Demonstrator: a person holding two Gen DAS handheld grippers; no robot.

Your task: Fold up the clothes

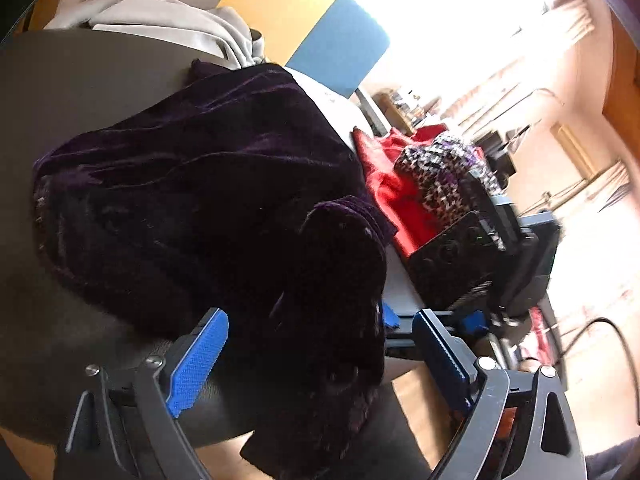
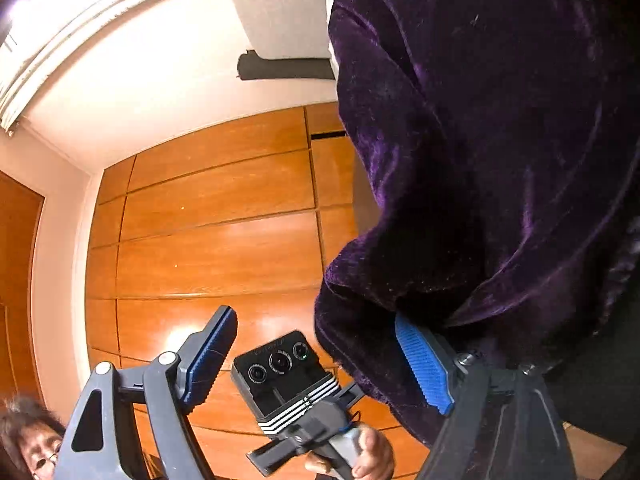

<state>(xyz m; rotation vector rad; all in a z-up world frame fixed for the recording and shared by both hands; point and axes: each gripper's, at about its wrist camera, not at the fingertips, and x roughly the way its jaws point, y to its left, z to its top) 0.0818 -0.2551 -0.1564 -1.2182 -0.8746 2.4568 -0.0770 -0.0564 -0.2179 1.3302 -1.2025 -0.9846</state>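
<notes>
**A:** On the near edge of the dark desk [image 1: 80, 92], the purple velvet garment [image 1: 208, 184] lies bunched, with one part hanging off the near side toward the floor. Which step does this look like?

**B:** Probably the early part of a fold, gathering or re-gripping the cloth before it is laid flat. Nothing about it looks squared off yet.

**A:** And the left gripper [image 1: 320, 356]?

**B:** Its blue-padded jaws stand wide apart, one on each side of the hanging flap. The cloth drapes between them, but neither pad is pressing it, so it holds nothing.

**A:** The right gripper [image 2: 320, 356]?

**B:** Also spread wide. The velvet [image 2: 500, 140] falls over its right pad, resting on it rather than pinched. That gripper is tipped steeply upward, its view taking in wooden cupboard doors [image 2: 216, 224], and the left gripper's body shows low between its pads, held in the person's hand [image 2: 368, 460].

**A:** What does the next move call for?

**B:** Likely each gripper closing on an edge or corner of the hanging part, then lifting it back over the desk to spread it. Velvet is slippery, so a firm bite well inside the hem would help.

**A:** Anything else on the desk?

**B:** Grey cloth [image 1: 172, 24] at the far side, and a red garment [image 1: 388, 192] with a checked one [image 1: 444, 172] to the right, well apart from the velvet.
</notes>
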